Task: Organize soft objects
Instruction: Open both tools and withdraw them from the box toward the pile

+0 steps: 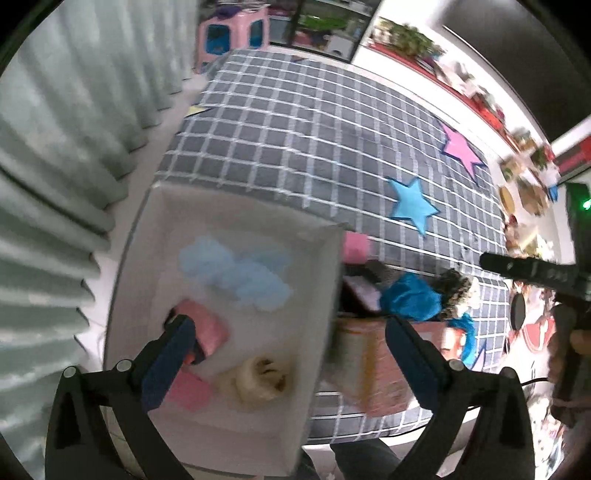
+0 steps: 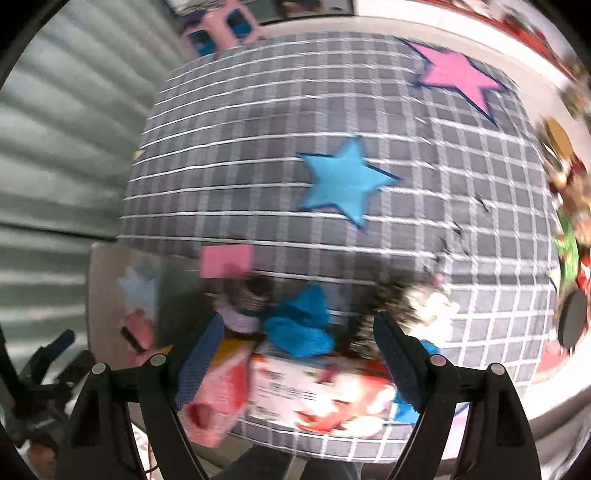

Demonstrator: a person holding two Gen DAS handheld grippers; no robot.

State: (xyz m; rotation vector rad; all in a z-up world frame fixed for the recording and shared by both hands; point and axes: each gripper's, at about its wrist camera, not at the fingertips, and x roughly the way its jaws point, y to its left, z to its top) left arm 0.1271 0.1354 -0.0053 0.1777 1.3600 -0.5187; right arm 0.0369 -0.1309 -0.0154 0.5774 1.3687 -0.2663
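**Both grippers spread wide over bin and soft-item pile**

A grey checked cloth (image 1: 295, 147) with white grid lines covers the surface, marked with a blue star (image 1: 412, 205) and a pink star (image 1: 461, 147). Pale pleated curtains (image 1: 55, 166) hang along one side, and a pink-and-blue stool (image 1: 232, 33) stands beyond the far edge. A white bin (image 1: 155, 229) sits at the near corner of the cloth. Inside it lie a light blue fluffy item (image 1: 236, 273), a pink item (image 1: 210, 328), a second pink piece (image 1: 190, 391) and a cream-coloured fuzzy item (image 1: 258, 380).

Just beside the bin, outside its wall, a jumble remains on the cloth: a pink block (image 1: 356, 247), a bright blue soft piece (image 1: 410, 295), a dark speckled furry item (image 1: 456, 291) and a printed red-and-white box (image 2: 325, 398). The box carries print, but motion blur leaves none of it readable.

The left gripper (image 1: 295, 347) points steeply down over the bin's wall, its fingers spread fully apart with nothing clamped; the left finger overlaps the pink item in the view, and contact cannot be judged. The right gripper (image 2: 295, 354) also points steeply down, over the pile and box, fingers well apart and gripping nothing. From the left wrist view, the right gripper's black body (image 1: 535, 269) appears at the edge with a hand (image 1: 580, 339) on it.
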